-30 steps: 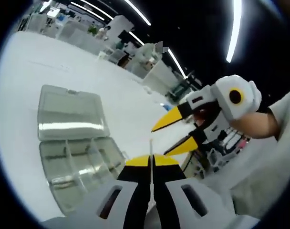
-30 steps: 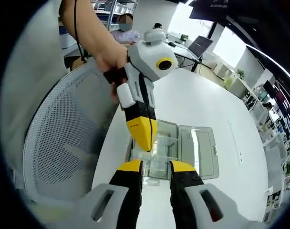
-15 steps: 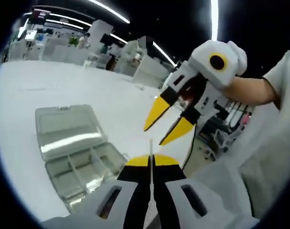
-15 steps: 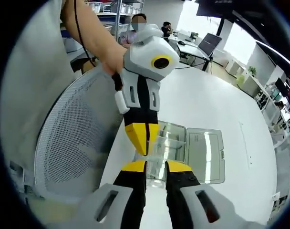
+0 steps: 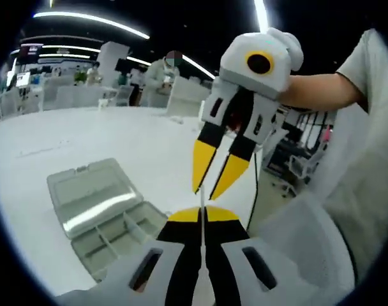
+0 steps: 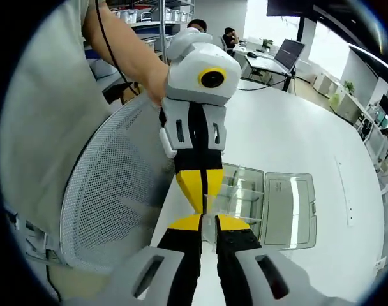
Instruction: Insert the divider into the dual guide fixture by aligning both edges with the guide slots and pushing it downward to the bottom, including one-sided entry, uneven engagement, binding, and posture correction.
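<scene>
Edgewise, divider (image 5: 201,220) pinched between left gripper (image 5: 202,215) fingers, above fixture (image 5: 108,217)

The open box (image 6: 267,201) with its lid (image 6: 290,210) flat beside it lies on the table (image 6: 296,134), the mesh chair (image 6: 111,210) stands just beside the table's edge, and the two grippers meet tip to tip above that edge, near the box.

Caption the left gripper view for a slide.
Left claw pinches the divider; right claw nears it, above the open box.
</scene>
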`<action>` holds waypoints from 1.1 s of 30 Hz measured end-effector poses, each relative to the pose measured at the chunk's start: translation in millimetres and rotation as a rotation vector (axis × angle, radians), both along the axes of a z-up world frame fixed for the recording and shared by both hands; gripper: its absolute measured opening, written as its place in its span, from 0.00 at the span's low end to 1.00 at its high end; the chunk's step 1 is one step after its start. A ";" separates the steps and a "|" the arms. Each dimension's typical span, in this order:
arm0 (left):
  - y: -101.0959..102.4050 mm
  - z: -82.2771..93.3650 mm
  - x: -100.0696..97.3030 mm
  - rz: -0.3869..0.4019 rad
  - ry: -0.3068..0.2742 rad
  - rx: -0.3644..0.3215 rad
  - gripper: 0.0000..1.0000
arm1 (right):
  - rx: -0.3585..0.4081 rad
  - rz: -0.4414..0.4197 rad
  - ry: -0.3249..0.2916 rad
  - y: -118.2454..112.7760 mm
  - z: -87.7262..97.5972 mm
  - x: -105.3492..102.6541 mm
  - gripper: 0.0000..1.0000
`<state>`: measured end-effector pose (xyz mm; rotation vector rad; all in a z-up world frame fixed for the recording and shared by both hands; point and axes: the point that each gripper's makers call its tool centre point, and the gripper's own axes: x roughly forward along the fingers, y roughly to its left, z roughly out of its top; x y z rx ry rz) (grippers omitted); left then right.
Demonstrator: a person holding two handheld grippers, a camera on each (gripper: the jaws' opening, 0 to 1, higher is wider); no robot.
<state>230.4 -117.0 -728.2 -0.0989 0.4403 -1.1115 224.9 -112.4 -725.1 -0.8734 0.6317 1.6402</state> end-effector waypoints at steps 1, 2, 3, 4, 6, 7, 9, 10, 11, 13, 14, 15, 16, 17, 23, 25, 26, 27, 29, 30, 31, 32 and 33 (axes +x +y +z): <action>-0.7 0.5 -0.9 -0.005 -0.009 0.003 0.00 | 0.003 0.002 0.010 0.9 0.5 -1.3 0.01; -1.2 0.8 -1.6 -0.006 -0.014 0.006 0.00 | 0.001 0.000 0.017 1.0 0.4 -1.6 0.01; -1.8 1.2 -2.5 -0.009 -0.019 0.008 0.00 | -0.003 0.002 0.022 0.6 -0.4 -1.6 0.01; -1.9 1.7 -2.6 -0.009 -0.028 0.011 0.00 | -0.006 0.003 0.025 0.3 -0.7 -1.7 0.01; -3.0 3.4 -4.2 -0.012 -0.034 0.007 0.00 | -0.010 0.004 0.033 0.3 -0.6 -2.2 0.00; -3.2 3.5 -4.6 -0.013 -0.039 0.009 0.00 | -0.015 0.003 0.037 0.0 -0.8 -2.1 0.00; -3.4 4.1 -4.9 -0.015 -0.050 0.013 0.00 | -0.019 0.001 0.044 -0.1 -1.0 -2.1 0.00; -3.9 4.7 -5.5 -0.017 -0.054 0.015 0.00 | -0.023 0.006 0.046 -0.5 -1.5 -2.9 0.00; -4.1 5.1 -5.9 -0.017 -0.058 0.016 0.00 | -0.027 0.007 0.049 -0.6 -2.0 -3.3 0.00; -3.7 5.8 -5.9 -0.016 -0.063 0.015 0.00 | -0.030 0.011 0.050 -0.3 -2.4 -3.9 0.00; -3.9 5.8 -6.6 -0.017 -0.065 0.018 0.00 | -0.035 0.011 0.057 -0.3 -3.1 -4.9 0.00; -3.7 5.7 -6.7 -0.016 -0.067 0.020 0.00 | -0.038 0.010 0.060 -0.2 -3.6 -5.2 0.00; -3.3 5.6 -6.6 -0.017 -0.070 0.020 0.00 | -0.040 0.010 0.061 0.1 -4.4 -5.6 0.00; -3.3 5.4 -7.1 -0.018 -0.070 0.022 0.00 | -0.044 0.012 0.058 0.0 -5.0 -5.4 0.00; -2.5 6.1 -8.7 -0.016 -0.084 0.033 0.00 | -0.067 0.020 0.056 0.1 -7.6 -7.1 0.00; -3.4 6.5 -10.3 -0.020 -0.089 0.041 0.00 | -0.076 0.023 0.058 -0.1 -8.1 -8.2 0.00; -3.3 6.5 -10.5 -0.020 -0.089 0.043 0.00 | -0.078 0.019 0.060 -0.2 -8.4 -8.2 0.00; -3.0 6.5 -10.6 -0.021 -0.089 0.043 0.00 | -0.077 0.027 0.058 -0.1 -7.5 -9.7 0.00; -2.3 7.3 -11.0 -0.021 -0.090 0.042 0.00 | -0.074 0.017 0.067 0.3 -6.4 -10.1 0.00; -2.5 7.1 -11.6 -0.027 -0.094 0.046 0.00 | -0.085 -0.016 0.100 -0.7 -6.4 -11.3 0.00; -2.7 7.2 -11.6 -0.028 -0.096 0.048 0.00 | -0.084 -0.008 0.091 -0.4 -6.5 -9.9 0.00; -2.1 6.3 -10.8 -0.027 -0.097 0.050 0.00 | -0.085 -0.006 0.089 -0.6 -6.7 -10.3 0.00; -2.1 5.9 -10.7 -0.030 -0.099 0.052 0.00 | -0.093 -0.011 0.093 -1.1 -7.5 -11.2 0.00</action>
